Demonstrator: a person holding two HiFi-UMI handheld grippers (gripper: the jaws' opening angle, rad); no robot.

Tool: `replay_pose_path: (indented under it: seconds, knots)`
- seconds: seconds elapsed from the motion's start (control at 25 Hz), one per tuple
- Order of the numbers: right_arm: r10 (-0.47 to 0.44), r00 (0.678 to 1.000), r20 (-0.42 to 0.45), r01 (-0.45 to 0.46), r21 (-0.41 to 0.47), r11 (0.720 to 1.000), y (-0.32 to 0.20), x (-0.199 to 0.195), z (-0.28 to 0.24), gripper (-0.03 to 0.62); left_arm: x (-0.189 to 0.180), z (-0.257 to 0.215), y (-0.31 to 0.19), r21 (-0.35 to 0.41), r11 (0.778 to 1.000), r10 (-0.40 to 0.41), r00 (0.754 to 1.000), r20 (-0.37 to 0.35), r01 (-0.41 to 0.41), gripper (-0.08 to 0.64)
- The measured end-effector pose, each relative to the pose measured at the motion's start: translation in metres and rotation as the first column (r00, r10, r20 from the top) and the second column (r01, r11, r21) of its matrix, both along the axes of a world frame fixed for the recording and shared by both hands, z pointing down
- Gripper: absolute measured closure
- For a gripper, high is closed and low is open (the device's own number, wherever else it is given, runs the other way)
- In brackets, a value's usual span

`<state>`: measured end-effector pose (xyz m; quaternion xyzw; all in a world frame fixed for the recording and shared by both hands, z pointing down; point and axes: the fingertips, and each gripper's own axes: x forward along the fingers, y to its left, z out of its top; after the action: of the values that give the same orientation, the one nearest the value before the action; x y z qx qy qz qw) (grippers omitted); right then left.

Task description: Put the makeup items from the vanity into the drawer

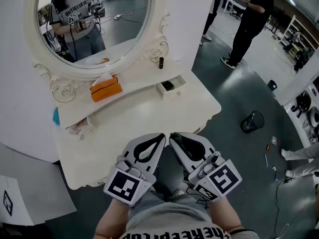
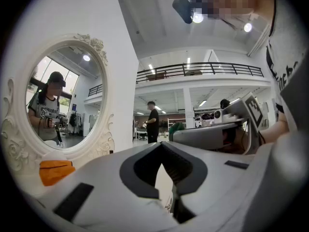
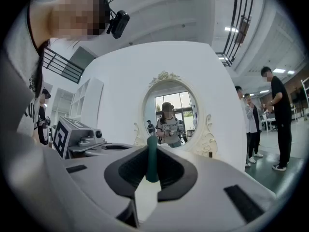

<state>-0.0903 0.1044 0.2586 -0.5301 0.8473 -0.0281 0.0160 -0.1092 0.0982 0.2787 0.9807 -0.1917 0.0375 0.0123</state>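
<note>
The white vanity (image 1: 144, 114) stands in front of me with its small drawer (image 1: 175, 90) pulled open; a dark item (image 1: 168, 85) lies inside. A small dark bottle (image 1: 161, 62) stands by the mirror frame, and small bits (image 1: 77, 129) lie at the table's left edge. Both grippers hang low before the vanity's front edge, side by side. My left gripper (image 1: 162, 136) (image 2: 161, 146) is shut with nothing in it. My right gripper (image 1: 173, 136) (image 3: 152, 151) is shut on a slim dark green stick (image 3: 152, 159) that stands upright between its pads.
An orange tissue box (image 1: 105, 88) (image 2: 55, 170) sits under the oval mirror (image 1: 94, 19). A blue thing (image 1: 56, 116) lies at the far left. On the floor to the right stands a black bin (image 1: 252, 121). People (image 1: 251, 21) stand behind on the right.
</note>
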Motion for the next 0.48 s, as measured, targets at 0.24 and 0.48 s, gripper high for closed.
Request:
replay_pose_path:
  seconds: [0.24,0.48]
  knots:
    - [0.008,1.000,0.002,-0.008,0.004,1.000,0.0003,0.0018,-0.0017,0.535,0.0007,-0.0002,0.0011,-0.004,1.000,0.004,1.000,0.003,-0.004,0.546]
    - [0.019,1.000,0.003,-0.019,0.007,1.000,-0.0014,-0.0022,-0.0031,0.535,-0.0044,-0.0024,-0.0013,-0.003,1.000,0.010,1.000,0.002,-0.010,0.546]
